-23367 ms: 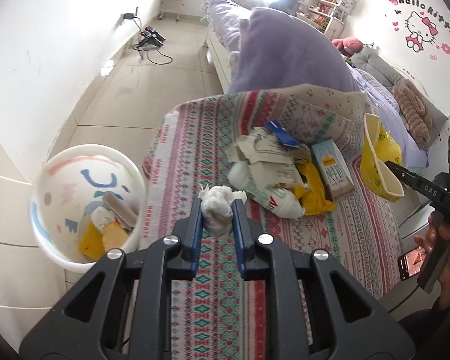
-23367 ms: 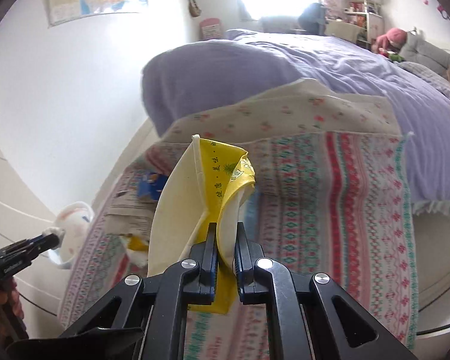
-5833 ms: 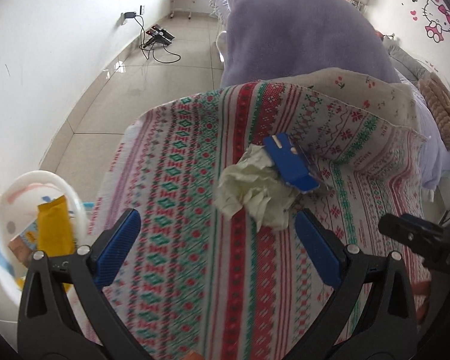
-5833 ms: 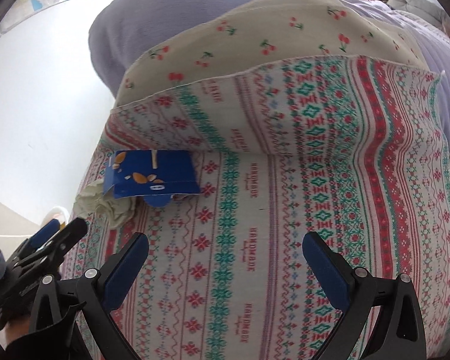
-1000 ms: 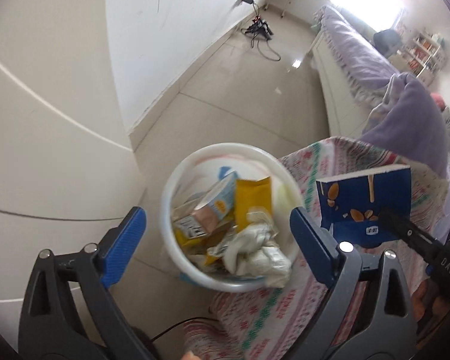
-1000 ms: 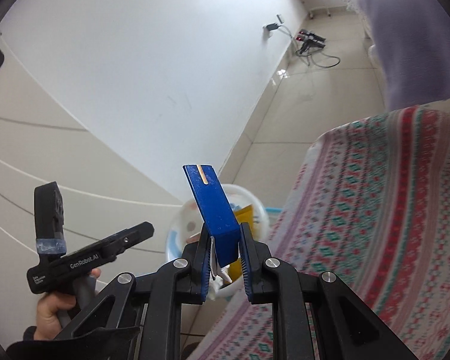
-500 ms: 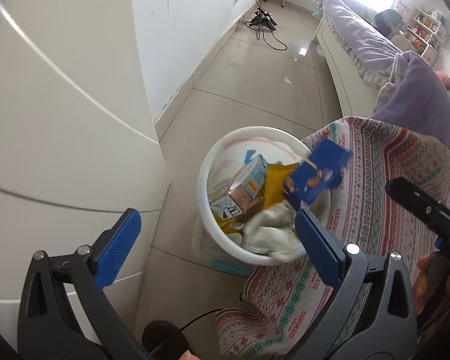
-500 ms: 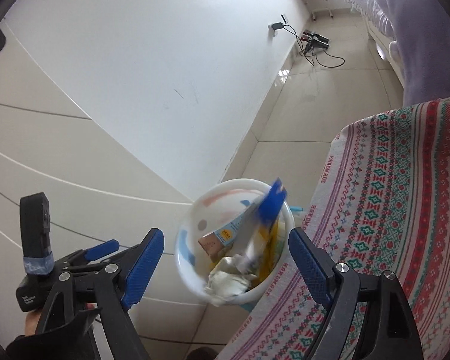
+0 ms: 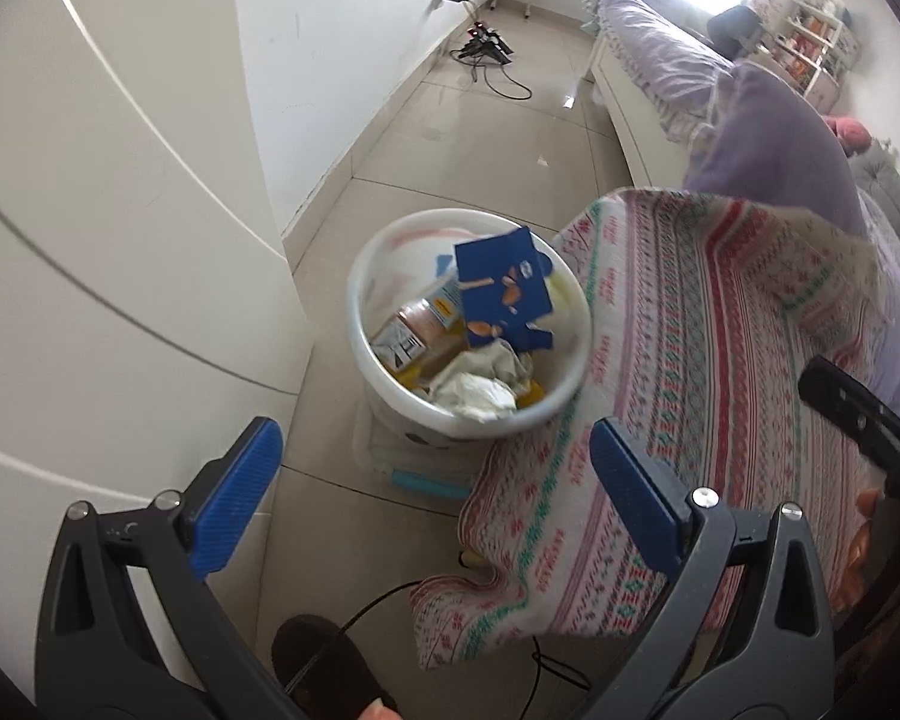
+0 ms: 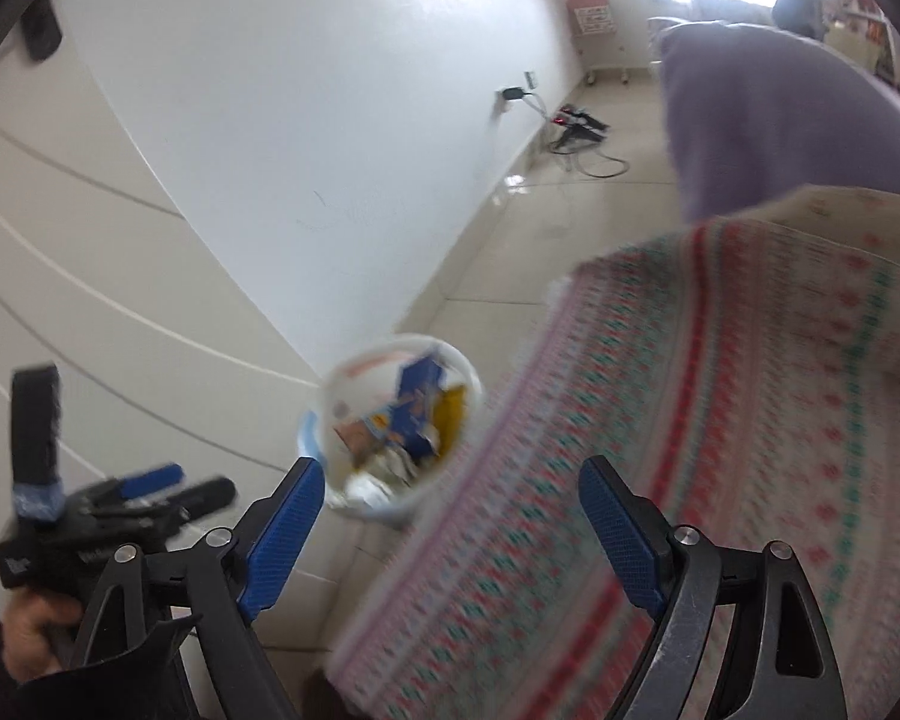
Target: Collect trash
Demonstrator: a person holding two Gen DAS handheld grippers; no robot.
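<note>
1. Left gripper (image 9: pixel 432 480): jaws wide apart, nothing between them. It hangs over the floor near the bin's near side.
2. White bin (image 9: pixel 360 306) stands on the tiled floor (image 9: pixel 462 138), touching the edge of the patterned blanket (image 9: pixel 720 360). Inside: a small carton, yellow wrappers, crumpled paper (image 9: pixel 480 384).
3. Change: the blue snack box (image 9: pixel 504 294), clamped in the right gripper a second ago, now lies in the bin on top of the other trash, one corner leaning above the rim.
4. Right gripper (image 10: pixel 450 516): jaws opening, already far apart, nothing between them. View blurred.
5. Judgement: the drop is done. The blanket in view carries no more trash, so collection looks close to finished; parts outside both views unchecked.
6. Room: white wall at left, power strip and cables on the floor far back, purple duvet (image 9: pixel 774 144) on the bed at right, bright window beyond.
</note>
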